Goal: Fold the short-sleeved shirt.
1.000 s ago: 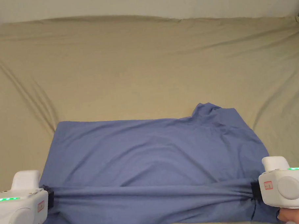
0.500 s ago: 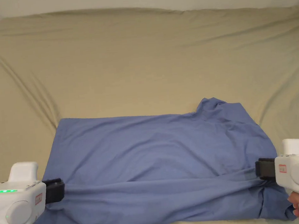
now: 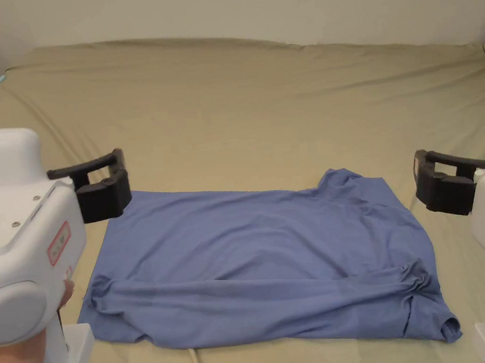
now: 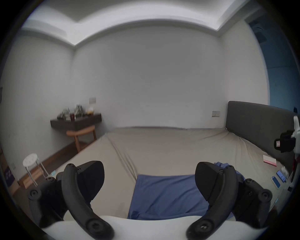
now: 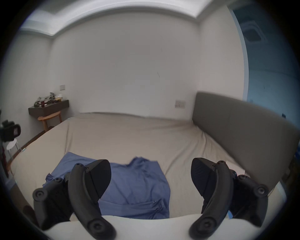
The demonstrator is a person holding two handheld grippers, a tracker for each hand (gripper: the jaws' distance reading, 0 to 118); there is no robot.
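Both held clear with jaws apart and empty, the left gripper (image 3: 100, 185) at nine o'clock and right gripper (image 3: 442, 184) at three o'clock flank the blue short-sleeved shirt (image 3: 260, 263), its long axis running between them on the bed (image 3: 240, 110).

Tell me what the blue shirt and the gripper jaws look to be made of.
Blue shirt: thin, matte knit, likely cotton jersey; it lies limp with soft bunched wrinkles. Left gripper and right gripper jaws: matte black moulded plastic, possibly rubbery pads; screw heads show.

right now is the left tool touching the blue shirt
Apart. In the left gripper view the left tool has its jaws spread wide with nothing between them, and the blue shirt lies flat on the bed beyond.
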